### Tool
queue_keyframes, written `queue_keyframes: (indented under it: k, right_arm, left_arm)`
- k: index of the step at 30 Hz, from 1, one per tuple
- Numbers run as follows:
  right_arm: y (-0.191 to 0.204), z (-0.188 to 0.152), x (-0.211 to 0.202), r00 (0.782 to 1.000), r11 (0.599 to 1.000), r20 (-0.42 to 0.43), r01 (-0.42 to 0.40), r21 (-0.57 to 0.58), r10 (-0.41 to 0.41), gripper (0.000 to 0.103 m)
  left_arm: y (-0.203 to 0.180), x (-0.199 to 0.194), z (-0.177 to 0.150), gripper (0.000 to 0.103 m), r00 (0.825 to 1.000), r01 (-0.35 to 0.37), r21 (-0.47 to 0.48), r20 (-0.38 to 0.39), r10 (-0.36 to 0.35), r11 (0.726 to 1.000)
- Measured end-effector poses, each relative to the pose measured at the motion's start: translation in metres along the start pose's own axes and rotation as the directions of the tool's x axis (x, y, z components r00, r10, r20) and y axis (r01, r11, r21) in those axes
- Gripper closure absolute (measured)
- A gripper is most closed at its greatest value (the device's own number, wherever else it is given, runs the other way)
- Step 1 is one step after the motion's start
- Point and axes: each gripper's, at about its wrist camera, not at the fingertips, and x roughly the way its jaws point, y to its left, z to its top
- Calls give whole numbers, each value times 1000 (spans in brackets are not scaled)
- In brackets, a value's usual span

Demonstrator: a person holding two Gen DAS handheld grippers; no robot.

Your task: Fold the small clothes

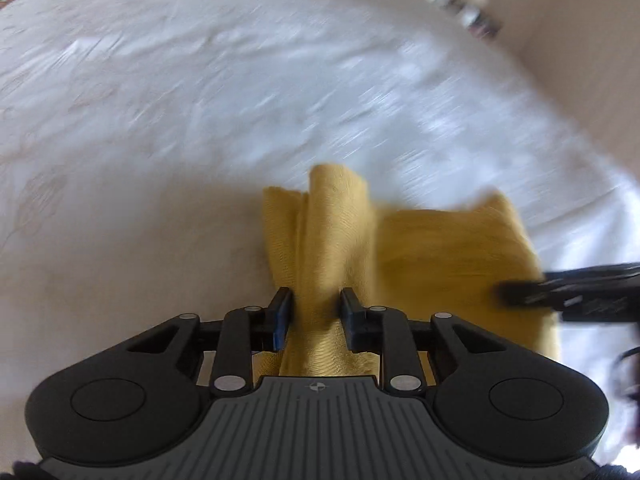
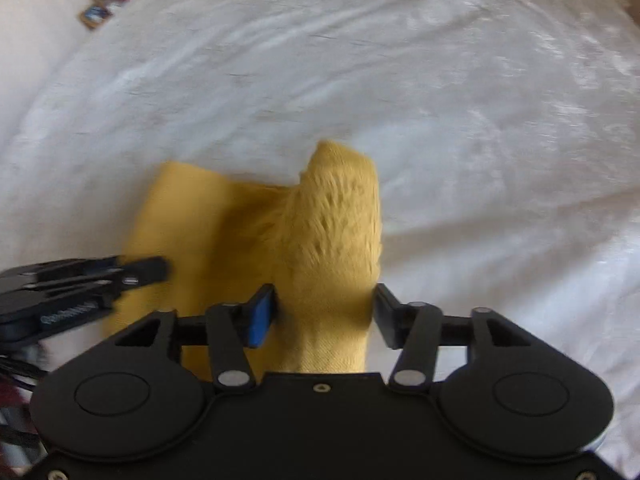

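Both hand-held grippers are clamped on bunched yellow cloth (image 1: 440, 256): left hand-held gripper (image 1: 316, 314), right hand-held gripper (image 2: 326, 312). Cloth lies over the white bed (image 1: 200, 100).

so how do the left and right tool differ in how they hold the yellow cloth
The left tool has its jaws closer together, pinching a narrow bunched ridge of the yellow cloth. The right tool stands wider around a thicker, rounder bundle. Both grip the same cloth, side by side over the white bedsheet.
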Motion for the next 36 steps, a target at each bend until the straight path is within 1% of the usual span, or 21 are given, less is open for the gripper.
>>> queue_keyframes:
  k: [1,2,4,5,7,9,11,14,15,17,18,19,21,22,23,26,29,32,33,34,36]
  right_arm:
    - [-13,0,7,998,997,-18,61,44,-60,39]
    - [-27,0,8,998,992,-25,66,108,-63,38]
    - [-50,-2,0,1000,973,4,-17,231,17,35]
    - [-54,-4,-7,999,970,28,-30,241,24,33]
    - [-51,-8,-17,997,978,72,-48,204,34,23]
    - [-47,-13,-23,993,978,90,-87,187,71,20]
    - [-37,-21,-19,992,975,70,-117,191,106,18]
    - [-13,-42,-5,995,985,-8,-95,142,97,17]
    - [-3,-56,1,994,990,-47,-89,114,94,16]
    - [16,-82,11,986,995,-140,-90,42,95,13]
    - [26,-95,13,981,995,-170,-96,1,95,8]
    - [34,-105,12,977,994,-187,-108,-31,100,6]
    - [46,-117,4,970,987,-213,-140,-78,121,6]
    - [48,-118,-2,969,984,-206,-154,-85,134,8]
    - [47,-116,-11,972,984,-180,-164,-74,149,8]
    - [34,-96,-40,991,991,-13,-134,-3,134,8]
    - [19,-63,-53,983,989,128,-138,51,130,8]
    - [13,-24,-42,970,984,185,-171,58,157,8]
    - [14,-14,-32,964,978,190,-199,56,186,8]
    - [15,-3,-19,961,970,167,-234,59,222,8]
    - [22,7,10,963,964,109,-256,78,247,7]
  left_arm:
    - [8,12,-1,71,999,-25,-15,-48,24,1000]
    - [18,15,-1,71,998,-4,-57,-57,1,998]
    - [25,8,0,71,999,15,-98,-42,-19,995]
    - [25,0,0,71,1000,8,-85,-27,-10,996]
    - [21,-16,-3,71,1000,-5,-51,1,5,999]
    - [17,-35,-10,69,999,21,-57,43,-18,998]
    - [5,-48,-23,58,998,50,-55,49,-47,997]
    - [-12,-55,-52,55,997,82,8,7,-82,997]
    - [-19,-51,-64,55,996,80,42,-31,-79,996]
    - [-23,-40,-90,55,991,47,86,-129,-35,995]
    - [-22,-38,-100,55,989,41,95,-145,-27,995]
    - [-21,-40,-109,55,990,44,108,-138,-28,993]
    - [-22,-47,-113,55,991,45,133,-132,-27,990]
    - [-22,-50,-113,55,991,48,129,-133,-31,991]
    - [-20,-53,-112,55,991,53,114,-131,-38,992]
    - [-13,-59,-112,54,991,57,64,-122,-49,996]
    - [-7,-69,-116,54,993,48,23,-110,-45,999]
    - [-4,-81,-125,54,994,41,3,-99,-40,999]
    - [-3,-85,-127,54,994,37,1,-99,-36,999]
    - [-2,-89,-130,54,995,33,-6,-99,-34,999]
    - [1,-96,-135,54,995,34,-27,-96,-36,999]
